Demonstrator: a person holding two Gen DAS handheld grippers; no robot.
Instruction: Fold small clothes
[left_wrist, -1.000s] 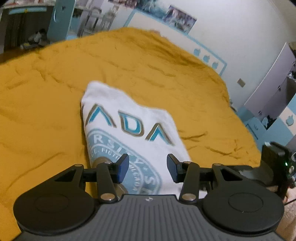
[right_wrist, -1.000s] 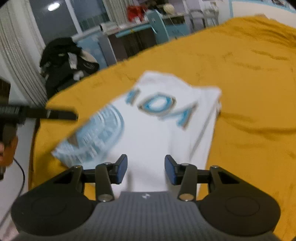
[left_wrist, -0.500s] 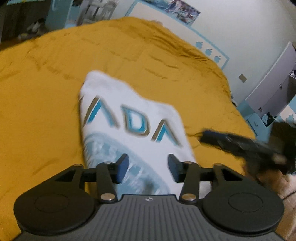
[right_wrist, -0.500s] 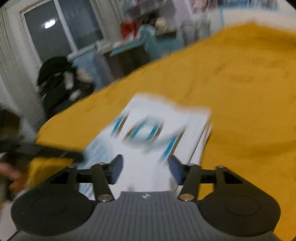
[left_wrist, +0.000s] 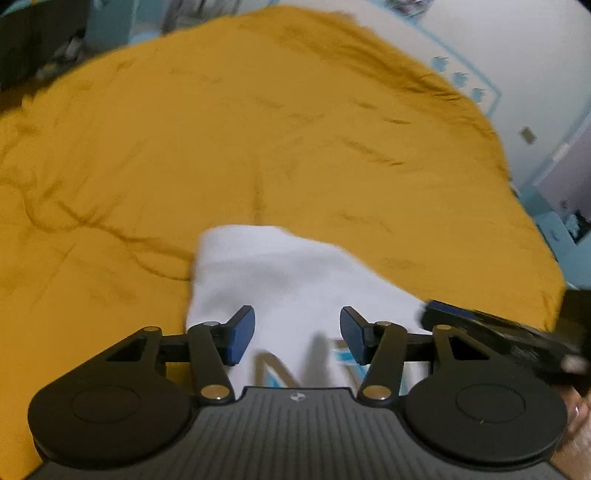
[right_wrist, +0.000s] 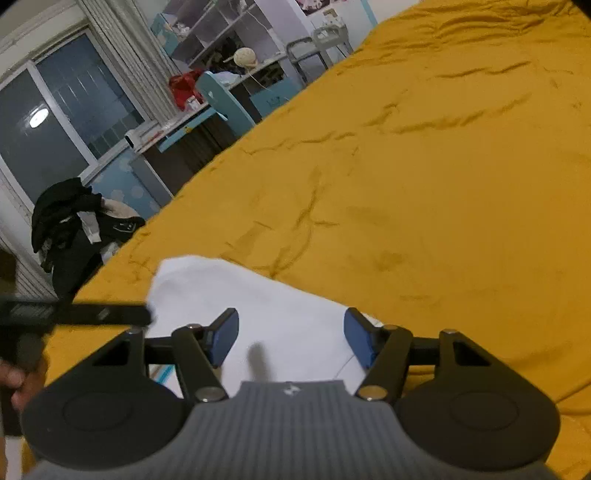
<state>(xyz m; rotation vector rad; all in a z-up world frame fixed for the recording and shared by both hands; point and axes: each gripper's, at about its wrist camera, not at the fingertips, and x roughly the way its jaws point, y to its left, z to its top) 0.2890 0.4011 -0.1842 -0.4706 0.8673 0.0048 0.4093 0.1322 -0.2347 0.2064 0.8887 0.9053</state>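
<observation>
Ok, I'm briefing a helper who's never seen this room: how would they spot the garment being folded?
Find the mustard-yellow bedspread. Near its edge, below both grippers, lies the folded white T-shirt, the only white thing on it.

A white shirt (left_wrist: 291, 280) with a sliver of blue and tan print is lying on a mustard-yellow bedspread (right_wrist: 424, 177), while both black grippers' fingertips (left_wrist: 242, 334) are showing dark blue pads.

Mustard-yellow bedspread (right_wrist: 424, 177), teal chair (right_wrist: 225, 101), dark clothes pile (right_wrist: 70, 225), window (right_wrist: 55, 122)
</observation>
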